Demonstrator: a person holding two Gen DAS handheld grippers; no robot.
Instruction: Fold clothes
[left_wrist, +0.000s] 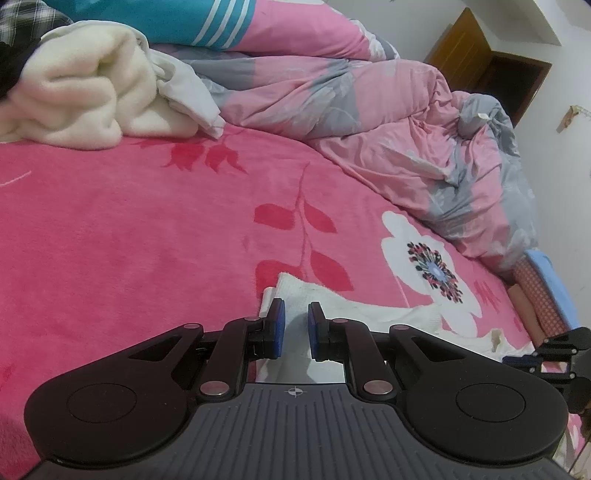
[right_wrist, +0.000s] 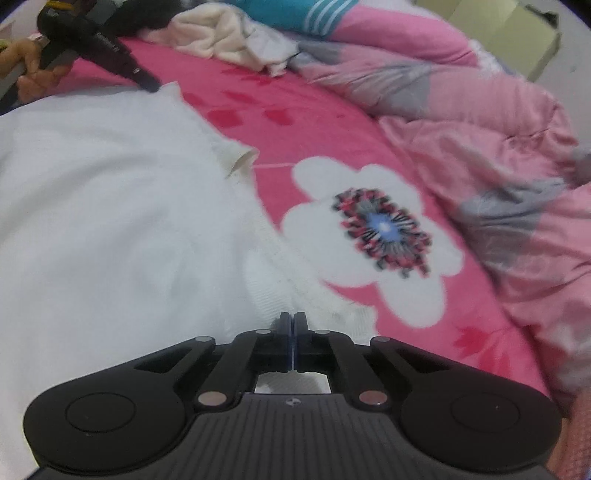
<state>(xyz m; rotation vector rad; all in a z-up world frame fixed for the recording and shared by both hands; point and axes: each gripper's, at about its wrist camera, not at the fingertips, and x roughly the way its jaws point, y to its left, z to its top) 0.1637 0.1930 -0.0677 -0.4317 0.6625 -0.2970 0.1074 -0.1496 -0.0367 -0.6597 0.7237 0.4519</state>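
Ribbed white garment (right_wrist: 110, 206), plush pink blanket (left_wrist: 129, 229)

2 grippers (left_wrist: 294, 328), 1 white garment (right_wrist: 110, 221), 1 quilt (left_wrist: 424, 147), 1 cream blanket (left_wrist: 74, 99).

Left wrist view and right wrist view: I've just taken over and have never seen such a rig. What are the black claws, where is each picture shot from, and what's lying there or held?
There is no robot here. A person holds a two-finger gripper in each hand, and a camera on each looks forward along its fingers.

The left wrist view shows the left gripper. Its blue pads stand slightly apart at a corner of the white garment, and I cannot tell if they pinch it.

The right wrist view shows the right gripper. It is shut at the garment's near edge, and whether it has caught any cloth is unclear.

The garment lies spread on a pink flowered blanket. Behind it are a crumpled pink and grey quilt and a cream fleece pile.
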